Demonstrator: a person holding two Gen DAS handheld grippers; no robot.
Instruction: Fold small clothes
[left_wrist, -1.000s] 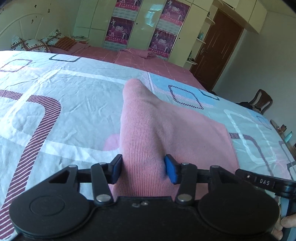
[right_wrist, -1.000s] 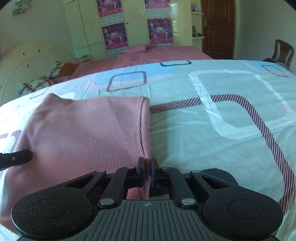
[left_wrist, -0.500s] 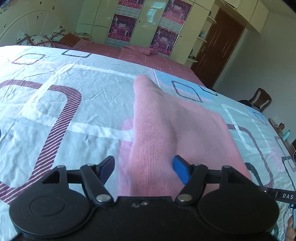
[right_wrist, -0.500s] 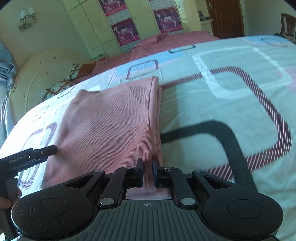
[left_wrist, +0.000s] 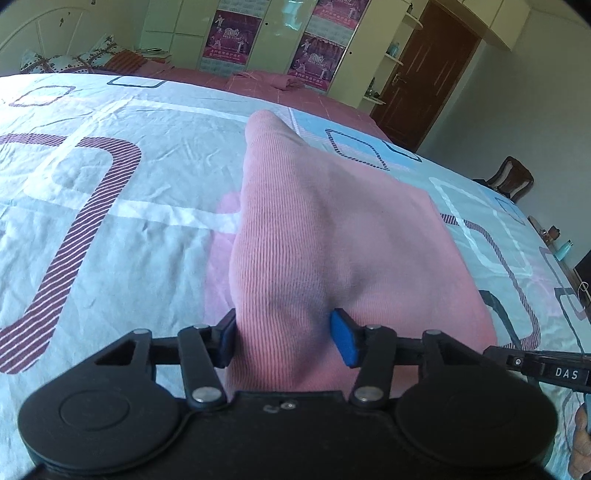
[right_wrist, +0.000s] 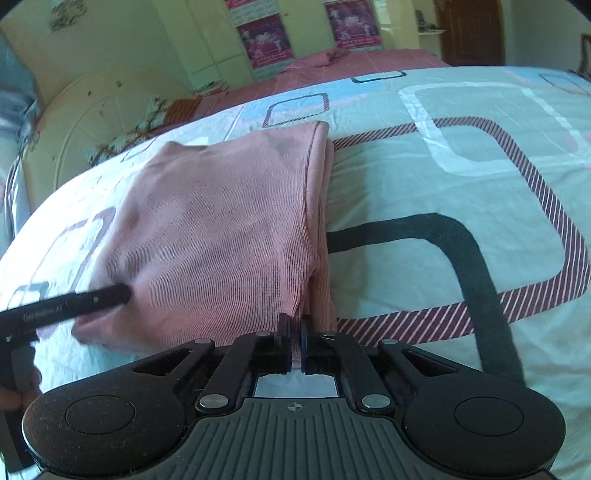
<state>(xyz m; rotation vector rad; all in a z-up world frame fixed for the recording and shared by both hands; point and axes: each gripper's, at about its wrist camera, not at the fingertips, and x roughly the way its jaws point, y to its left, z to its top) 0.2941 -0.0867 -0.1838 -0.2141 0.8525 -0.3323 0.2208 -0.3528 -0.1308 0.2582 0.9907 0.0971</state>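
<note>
A pink ribbed knit garment (left_wrist: 332, 236) lies folded on the patterned bed sheet (left_wrist: 110, 184). My left gripper (left_wrist: 283, 338) is open, its blue-padded fingers astride a raised fold of the garment's near edge. My right gripper (right_wrist: 294, 341) is shut on the garment (right_wrist: 221, 229) at its near right corner, a thin pinch of cloth between the pads. The left gripper shows in the right wrist view (right_wrist: 74, 302) as a black finger over the garment's left edge. The right gripper's black side shows at the right of the left wrist view (left_wrist: 546, 369).
The sheet (right_wrist: 461, 206) spreads wide to the right of the garment. Pillows (left_wrist: 55, 61) and a headboard (right_wrist: 96, 122) lie at the far left. A pink bedspread (left_wrist: 288, 88), wardrobe doors with posters (left_wrist: 232, 35), a brown door (left_wrist: 424, 74) and a chair (left_wrist: 511, 179) stand beyond.
My left gripper's jaws have narrowed from half a second ago around the raised fold. My right gripper, still shut on the corner, has pulled the garment nearer along the sheet.
</note>
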